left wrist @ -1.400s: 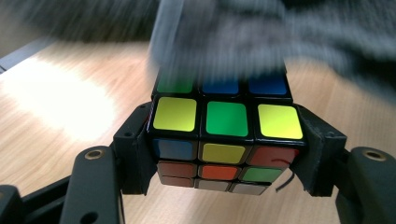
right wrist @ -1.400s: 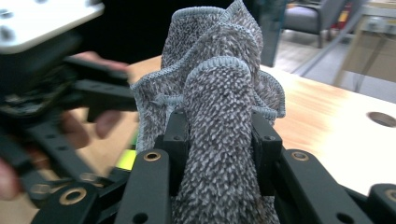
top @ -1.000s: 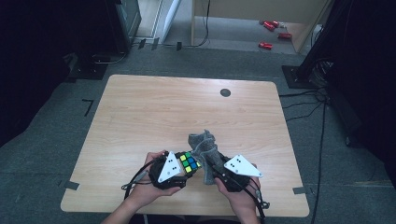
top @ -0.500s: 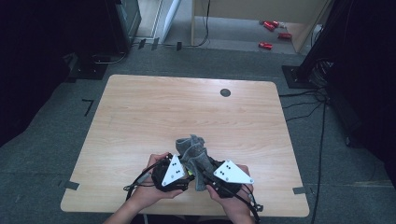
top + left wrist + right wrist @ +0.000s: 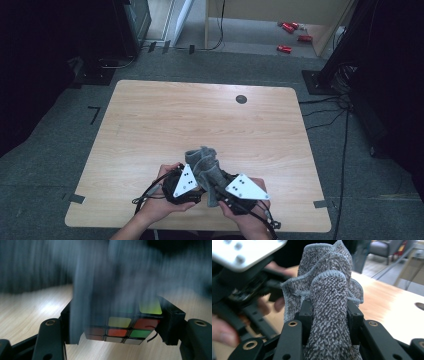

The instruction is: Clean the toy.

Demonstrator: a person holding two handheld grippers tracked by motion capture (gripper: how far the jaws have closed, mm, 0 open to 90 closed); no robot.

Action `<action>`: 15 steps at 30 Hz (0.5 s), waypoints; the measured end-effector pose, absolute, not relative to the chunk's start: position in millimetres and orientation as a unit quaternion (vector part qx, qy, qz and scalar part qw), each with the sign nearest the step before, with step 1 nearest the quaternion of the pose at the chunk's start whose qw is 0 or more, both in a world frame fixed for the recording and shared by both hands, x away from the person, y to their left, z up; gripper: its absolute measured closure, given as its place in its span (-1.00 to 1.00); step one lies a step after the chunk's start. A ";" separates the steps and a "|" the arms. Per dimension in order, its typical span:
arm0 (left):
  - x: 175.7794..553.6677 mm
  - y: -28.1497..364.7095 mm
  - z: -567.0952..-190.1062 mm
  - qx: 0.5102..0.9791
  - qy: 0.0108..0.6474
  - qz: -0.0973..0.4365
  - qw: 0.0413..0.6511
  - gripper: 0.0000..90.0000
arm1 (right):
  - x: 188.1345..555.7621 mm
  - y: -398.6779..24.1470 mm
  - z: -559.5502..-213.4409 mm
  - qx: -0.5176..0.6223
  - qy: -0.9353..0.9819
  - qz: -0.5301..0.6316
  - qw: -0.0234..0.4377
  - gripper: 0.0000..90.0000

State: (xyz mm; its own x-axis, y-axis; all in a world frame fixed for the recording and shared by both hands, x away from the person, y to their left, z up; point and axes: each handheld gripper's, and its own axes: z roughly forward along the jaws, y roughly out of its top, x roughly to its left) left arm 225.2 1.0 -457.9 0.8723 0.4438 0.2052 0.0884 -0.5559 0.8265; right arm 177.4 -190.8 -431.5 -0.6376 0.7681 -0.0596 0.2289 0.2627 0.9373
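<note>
A Rubik's cube with yellow, red, orange and green stickers sits between the jaws of my left gripper, which is shut on it near the table's front edge. A grey terry cloth is bunched upright in my right gripper, which is shut on it. In the high view the cloth lies against and over the cube between the left gripper and the right gripper. In the left gripper view the cloth is a blurred grey mass covering the cube's top and left side.
The wooden table has a small black round grommet at the back right. Cables trail from both grippers over the front edge. On the floor beyond are red objects and dark stands at both sides.
The right gripper has carried the cloth to the left, onto the cube, which showed its coloured face in the high view before and is now covered. The left gripper has stayed put.
</note>
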 end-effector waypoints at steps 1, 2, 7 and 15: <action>224.6 0.1 -458.3 0.861 0.154 0.208 0.438 -0.24 | 177.8 -188.3 -433.6 0.329 0.754 0.501 0.271 0.47; 224.7 0.2 -459.0 0.862 0.153 0.210 0.435 -0.24 | 178.6 -188.0 -435.5 0.330 0.754 0.498 0.272 0.47; 229.2 6.2 -456.9 0.854 0.164 0.198 0.452 -0.24 | 191.9 -212.2 -437.9 0.387 0.733 0.487 0.275 0.47; 230.5 22.3 -462.6 0.793 0.127 0.157 0.574 -0.24 | 189.4 -240.5 -421.0 0.413 0.662 0.577 0.242 0.48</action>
